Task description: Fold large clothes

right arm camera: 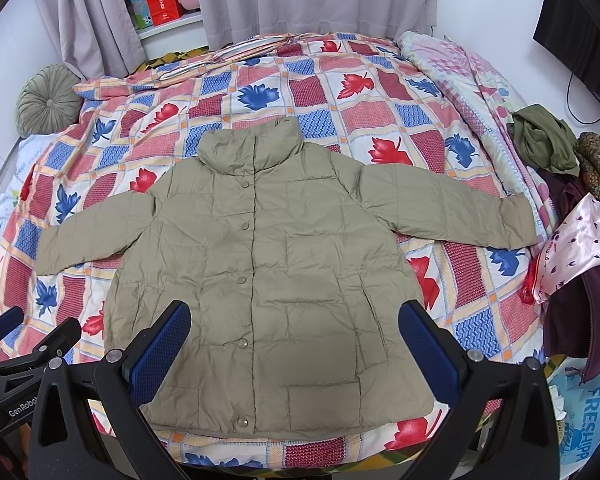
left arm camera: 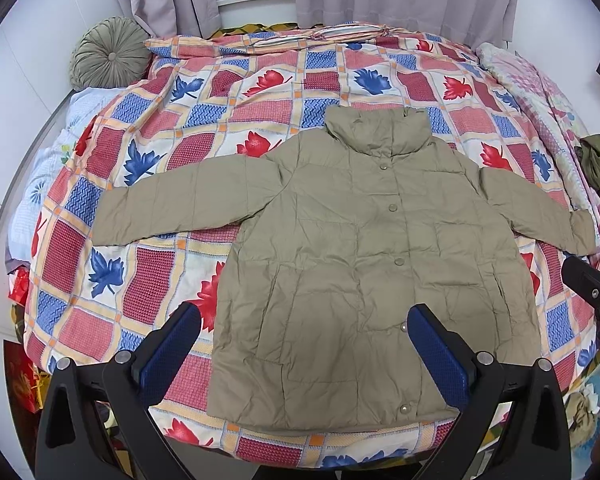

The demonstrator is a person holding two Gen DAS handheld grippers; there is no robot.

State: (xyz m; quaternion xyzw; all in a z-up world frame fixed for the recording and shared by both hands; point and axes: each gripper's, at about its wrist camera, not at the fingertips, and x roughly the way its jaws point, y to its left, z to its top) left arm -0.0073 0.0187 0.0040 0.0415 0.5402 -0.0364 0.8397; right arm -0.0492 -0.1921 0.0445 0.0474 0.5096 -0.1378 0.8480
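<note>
Item: one olive quilted jacket, snapped shut and spread face-up with collar toward the top of the frame and both sleeves out sideways, lying centre-frame on the leaf-patterned quilt of a bed; other clothes sit heaped at right of the right wrist view. Handling, by estimate: light, puffy, soft, slick-shelled, likely to slide and spring back, so best pinched at a sleeve cuff or hem corner. Tools: left gripper and right gripper both spread wide, empty, hovering above the hem.
</note>
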